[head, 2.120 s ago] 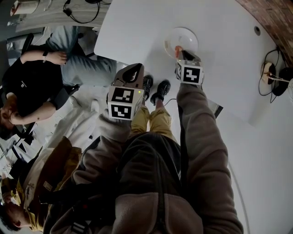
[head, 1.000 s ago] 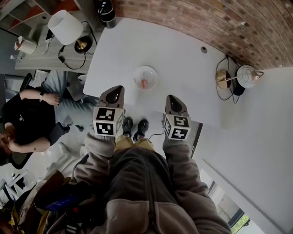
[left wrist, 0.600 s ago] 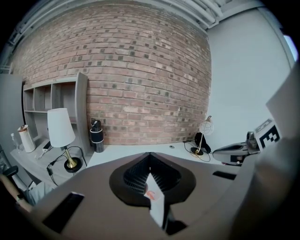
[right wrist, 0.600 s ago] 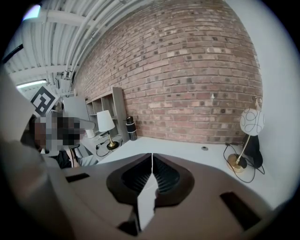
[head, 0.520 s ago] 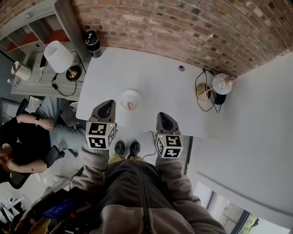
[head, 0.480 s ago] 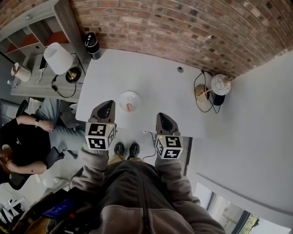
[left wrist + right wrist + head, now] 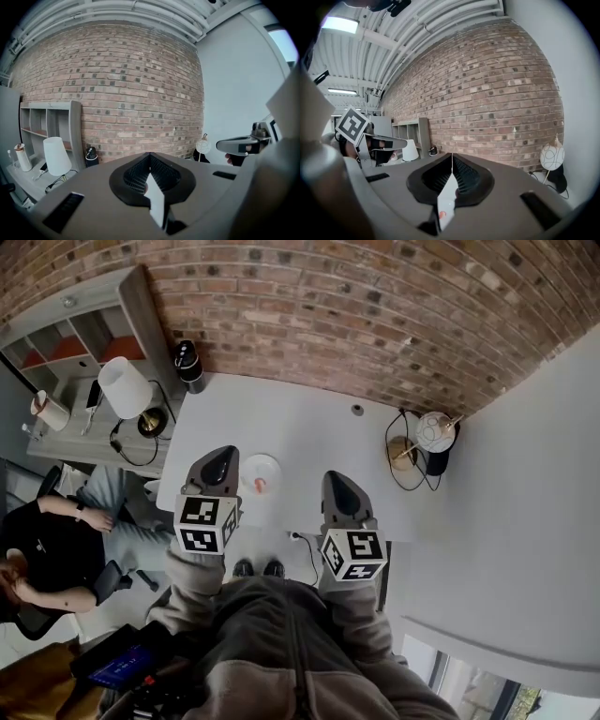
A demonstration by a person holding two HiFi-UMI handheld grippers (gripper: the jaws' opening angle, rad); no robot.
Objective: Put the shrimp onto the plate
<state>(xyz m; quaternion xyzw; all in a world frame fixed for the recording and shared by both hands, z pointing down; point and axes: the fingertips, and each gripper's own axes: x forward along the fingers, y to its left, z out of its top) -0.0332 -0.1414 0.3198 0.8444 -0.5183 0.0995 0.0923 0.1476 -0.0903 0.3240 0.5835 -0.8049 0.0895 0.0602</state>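
Observation:
A small orange shrimp lies on the white plate near the front left of the white table. My left gripper is shut and empty, its tip just left of the plate. Also shut and empty, my right gripper hangs over the table's near edge, well right of the plate. In the left gripper view the closed left gripper points at the brick wall, and the right gripper shows at the right. The right gripper view shows its own closed right gripper and the left gripper.
A white-shaded lamp and a grey shelf stand left of the table. A black cylinder sits at the table's back left corner, a globe lamp with cables at its right. A seated person is at the left.
The right gripper, earlier at the plate with the shrimp, has let go and drawn back. Both grippers now hang level at the near edge. The head view has risen and takes in the whole table.

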